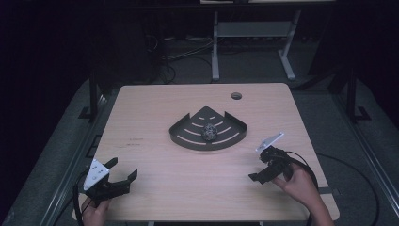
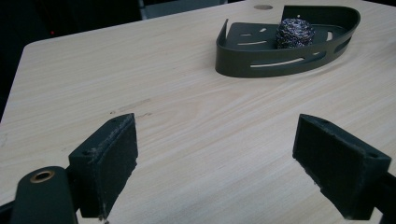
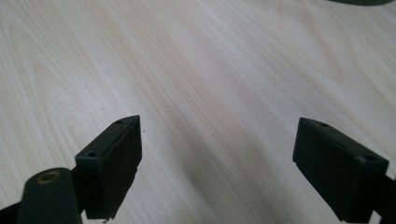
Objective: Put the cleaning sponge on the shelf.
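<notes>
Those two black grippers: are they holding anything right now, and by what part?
Nothing is held. The left gripper and right gripper both stand open over bare table; the steel wool ball sits in the black corner tray.

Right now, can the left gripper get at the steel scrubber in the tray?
Probably yes: the left gripper stands open, with bare table between it and the scrubber, which sits uncovered in the low-walled tray.

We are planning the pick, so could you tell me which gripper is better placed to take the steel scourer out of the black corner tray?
Probably right. The right gripper, open, looks nearer the tray holding the scourer; the left gripper, also open, sits farther off, though it faces it.
</notes>
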### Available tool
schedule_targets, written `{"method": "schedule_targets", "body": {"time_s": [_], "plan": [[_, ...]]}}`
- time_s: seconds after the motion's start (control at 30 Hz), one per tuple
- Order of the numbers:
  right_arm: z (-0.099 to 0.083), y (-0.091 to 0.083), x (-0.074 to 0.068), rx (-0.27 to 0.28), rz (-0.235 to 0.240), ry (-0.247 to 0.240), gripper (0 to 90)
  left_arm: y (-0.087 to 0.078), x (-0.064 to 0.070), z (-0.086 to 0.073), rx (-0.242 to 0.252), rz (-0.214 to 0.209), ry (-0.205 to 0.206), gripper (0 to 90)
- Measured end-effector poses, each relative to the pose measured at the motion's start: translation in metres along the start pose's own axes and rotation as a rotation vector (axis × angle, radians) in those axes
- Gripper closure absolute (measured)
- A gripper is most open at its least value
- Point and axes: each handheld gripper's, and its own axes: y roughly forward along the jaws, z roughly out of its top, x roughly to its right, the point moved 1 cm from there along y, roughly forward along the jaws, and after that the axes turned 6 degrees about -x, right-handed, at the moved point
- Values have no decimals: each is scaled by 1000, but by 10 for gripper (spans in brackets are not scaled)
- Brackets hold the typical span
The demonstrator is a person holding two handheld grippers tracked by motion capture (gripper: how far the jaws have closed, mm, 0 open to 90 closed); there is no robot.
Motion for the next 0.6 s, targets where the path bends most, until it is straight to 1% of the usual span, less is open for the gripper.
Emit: {"method": "schedule_targets", "body": {"time_s": [0.13, 0.27, 0.4, 0.6], "plan": [[-5, 1, -3, 3, -6, 0, 153, 0, 0, 0, -1, 0, 0, 132], [-13, 2, -3, 6, 1, 11, 153, 0, 1, 0, -3, 1, 4, 133], [-21, 2, -4, 12, -3, 21, 155, 1, 1, 0, -2, 1, 4, 132], [-27, 2, -5, 22, 1, 30, 155, 0, 0, 0, 5, 2, -2, 133]]}}
